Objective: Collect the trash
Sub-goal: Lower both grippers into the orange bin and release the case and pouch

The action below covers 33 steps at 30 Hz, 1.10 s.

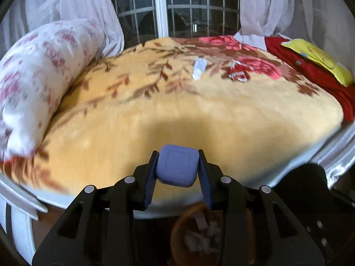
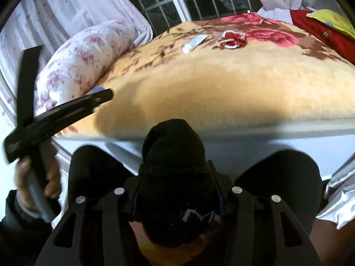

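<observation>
My left hand-held gripper [image 1: 177, 166] has its blue pads pressed against both sides of a small lavender rounded-square case [image 1: 176, 166], held over the near edge of the bed [image 1: 199, 110]. My right hand-held gripper [image 2: 175, 177] carries a black knitted sock [image 2: 173, 177] that bulges up between its fingers and drapes over them; the fingers are mostly hidden by the fabric, so I cannot see the pads themselves, only that the sock fills the narrow space between them. Farther back on the bed's yellow floral blanket [image 1: 221, 102] lie a small white tube [image 1: 198, 68] with its cap toward me and, just to its right, a crumpled red-and-white wrapper [image 1: 238, 73]; the two are near each other but apart. Below my left hand-held gripper, on the floor by the bed, sits a brown basket [image 1: 195, 232] with pale scraps in it, blurred. A rolled white quilt with pink flowers [image 1: 40, 77] lies along the left side of the bed, and at the far right corner a yellow pillow [image 1: 319, 62] rests on red cloth [image 1: 310, 77]. Behind the bed stand a barred window [image 1: 173, 11] and sheer white curtains [image 1: 266, 6]. In the right wrist view my left hand [image 2: 33, 177] grips its tool's handle at the left edge.
</observation>
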Tool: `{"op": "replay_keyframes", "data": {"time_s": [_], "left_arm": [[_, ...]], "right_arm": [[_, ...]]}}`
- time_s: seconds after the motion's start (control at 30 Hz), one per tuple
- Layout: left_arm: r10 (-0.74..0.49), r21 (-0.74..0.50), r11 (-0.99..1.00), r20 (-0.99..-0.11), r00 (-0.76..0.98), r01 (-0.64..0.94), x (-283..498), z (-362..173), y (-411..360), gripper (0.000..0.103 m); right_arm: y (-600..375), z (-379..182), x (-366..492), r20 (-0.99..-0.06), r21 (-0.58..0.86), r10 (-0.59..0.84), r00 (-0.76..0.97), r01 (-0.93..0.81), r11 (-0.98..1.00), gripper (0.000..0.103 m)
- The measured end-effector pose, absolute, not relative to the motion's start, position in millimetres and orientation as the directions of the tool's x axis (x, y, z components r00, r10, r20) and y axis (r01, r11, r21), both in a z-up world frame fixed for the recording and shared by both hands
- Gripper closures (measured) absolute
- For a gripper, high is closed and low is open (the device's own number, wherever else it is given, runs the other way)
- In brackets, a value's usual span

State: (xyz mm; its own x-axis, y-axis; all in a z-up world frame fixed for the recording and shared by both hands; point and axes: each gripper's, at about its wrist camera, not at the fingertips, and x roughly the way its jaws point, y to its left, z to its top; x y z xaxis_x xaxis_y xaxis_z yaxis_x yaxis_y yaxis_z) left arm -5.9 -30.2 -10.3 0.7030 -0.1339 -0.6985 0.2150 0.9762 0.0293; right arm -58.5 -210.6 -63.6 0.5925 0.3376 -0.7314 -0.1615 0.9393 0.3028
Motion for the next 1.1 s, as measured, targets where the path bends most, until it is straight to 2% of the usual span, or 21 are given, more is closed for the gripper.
{"op": "replay_keyframes", "data": {"time_s": [0.13, 0.3, 0.5, 0.67, 0.73, 0.77, 0.8, 0.83, 0.93, 1.1], "left_arm": [[-0.136, 0.015, 0.977, -0.717, 0.684, 0.211, -36, -26, -29, 0.069], [-0.139, -0.014, 0.979, -0.78, 0.61, 0.205, -51, -65, -32, 0.069], [-0.156, -0.065, 0.975, -0.882, 0.445, 0.212, -40, -121, -36, 0.069], [-0.159, -0.089, 0.977, -0.908, 0.387, 0.192, -30, -140, -33, 0.069], [-0.154, -0.087, 0.977, -0.917, 0.367, 0.193, -27, -145, -35, 0.068], [-0.144, -0.078, 0.978, -0.923, 0.357, 0.192, -26, -148, -36, 0.06], [-0.131, -0.068, 0.98, -0.927, 0.352, 0.188, -25, -150, -36, 0.04], [-0.125, -0.062, 0.981, -0.927, 0.353, 0.183, -25, -151, -36, 0.033], [-0.132, -0.069, 0.981, -0.921, 0.366, 0.18, -32, -149, -37, 0.03], [-0.138, -0.078, 0.982, -0.915, 0.379, 0.17, -33, -144, -33, 0.03]], "right_arm": [[-207, -64, -67, -0.741, 0.274, 0.321, 0.589, -0.171, 0.946, 0.054], [-203, -78, -74, -0.773, 0.269, 0.311, 0.554, -0.158, 0.95, 0.054], [-196, -111, -72, -0.831, 0.289, 0.319, 0.455, -0.137, 0.948, 0.054], [-196, -126, -63, -0.856, 0.295, 0.318, 0.408, -0.121, 0.948, 0.054], [-193, -129, -61, -0.864, 0.293, 0.318, 0.39, -0.123, 0.948, 0.048], [-193, -131, -60, -0.869, 0.287, 0.312, 0.385, -0.121, 0.95, 0.046], [-193, -132, -59, -0.869, 0.288, 0.312, 0.384, -0.119, 0.95, 0.044], [-193, -133, -59, -0.868, 0.289, 0.312, 0.385, -0.117, 0.95, 0.044], [-196, -130, -61, -0.863, 0.292, 0.309, 0.4, -0.105, 0.951, 0.039], [-206, -118, -64, -0.841, 0.292, 0.304, 0.447, -0.097, 0.951, 0.039]]}}
